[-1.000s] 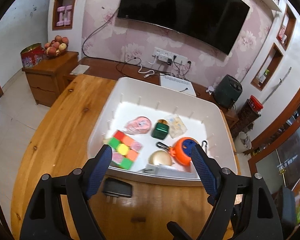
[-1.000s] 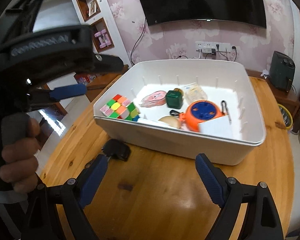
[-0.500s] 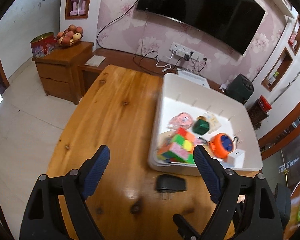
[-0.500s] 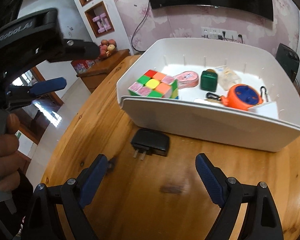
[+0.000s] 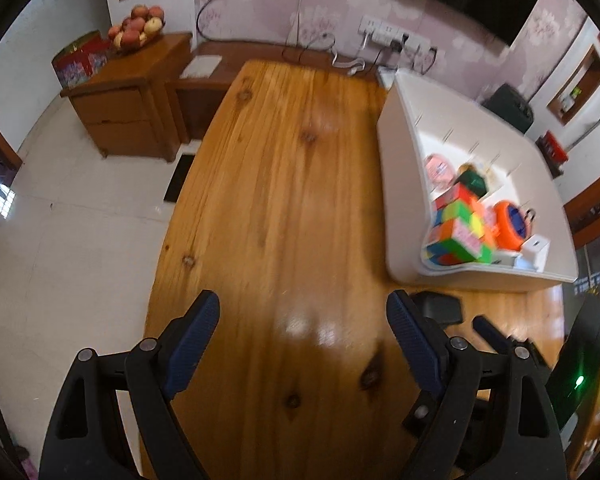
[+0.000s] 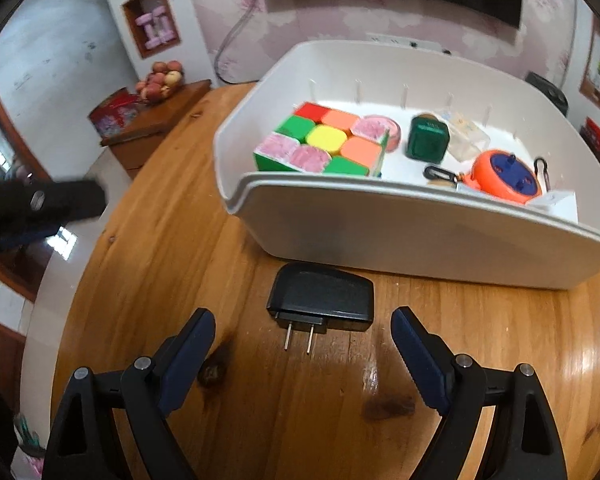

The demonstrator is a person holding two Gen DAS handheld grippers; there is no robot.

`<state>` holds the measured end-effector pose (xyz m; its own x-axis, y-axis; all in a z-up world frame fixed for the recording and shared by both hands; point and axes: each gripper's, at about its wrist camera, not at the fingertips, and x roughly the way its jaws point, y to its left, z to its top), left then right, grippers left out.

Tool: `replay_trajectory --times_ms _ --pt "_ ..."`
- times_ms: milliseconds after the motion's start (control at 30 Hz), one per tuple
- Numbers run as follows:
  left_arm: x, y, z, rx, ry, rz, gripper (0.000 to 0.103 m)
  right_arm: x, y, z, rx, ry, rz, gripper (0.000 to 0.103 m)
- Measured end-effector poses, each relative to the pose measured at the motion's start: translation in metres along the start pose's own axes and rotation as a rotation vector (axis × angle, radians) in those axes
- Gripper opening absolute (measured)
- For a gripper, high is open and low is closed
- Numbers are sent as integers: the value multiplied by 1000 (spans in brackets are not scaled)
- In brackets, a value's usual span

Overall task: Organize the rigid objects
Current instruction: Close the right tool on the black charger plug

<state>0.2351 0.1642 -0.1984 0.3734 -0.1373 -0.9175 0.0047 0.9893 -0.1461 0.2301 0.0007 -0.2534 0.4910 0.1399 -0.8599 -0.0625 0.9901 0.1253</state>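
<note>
My right jaws point(image 6: 302, 344), spread and empty, have swung over the black plastic plug adapter point(image 6: 322, 297); left jaws point(image 5: 302, 340), also spread, drifted over bare wooden surface point(image 5: 284, 184).

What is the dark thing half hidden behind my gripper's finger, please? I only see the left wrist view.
Observer: A black adapter, lying flat on the table just outside the bin.
Operator: Which way do its prongs point?
Observer: Away from the bin, toward the right gripper.
Operator: Is that gripper holding it?
Observer: No. Its jaws stand open, and neither finger touches the adapter.
</note>
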Motion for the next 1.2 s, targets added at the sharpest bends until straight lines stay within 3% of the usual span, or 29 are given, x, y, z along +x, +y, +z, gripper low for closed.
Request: replay_trajectory --times_ms 233,600,833,900,1200 --pt "17 12 -2 6 67 42 87 16 0 -1 49 44 -59 89" --pt "29 14 -1 48 131 53 87 25 -3 -4 82 61 -109 75" --pt "30 16 2 55 131 61 87 26 1 0 73 57 -122 70" --pt "30 17 1 54 129 64 87 26 1 0 73 51 -118 63" --pt "29 19 -4 42 134 95 87 23 2 -1 59 52 -94 63"
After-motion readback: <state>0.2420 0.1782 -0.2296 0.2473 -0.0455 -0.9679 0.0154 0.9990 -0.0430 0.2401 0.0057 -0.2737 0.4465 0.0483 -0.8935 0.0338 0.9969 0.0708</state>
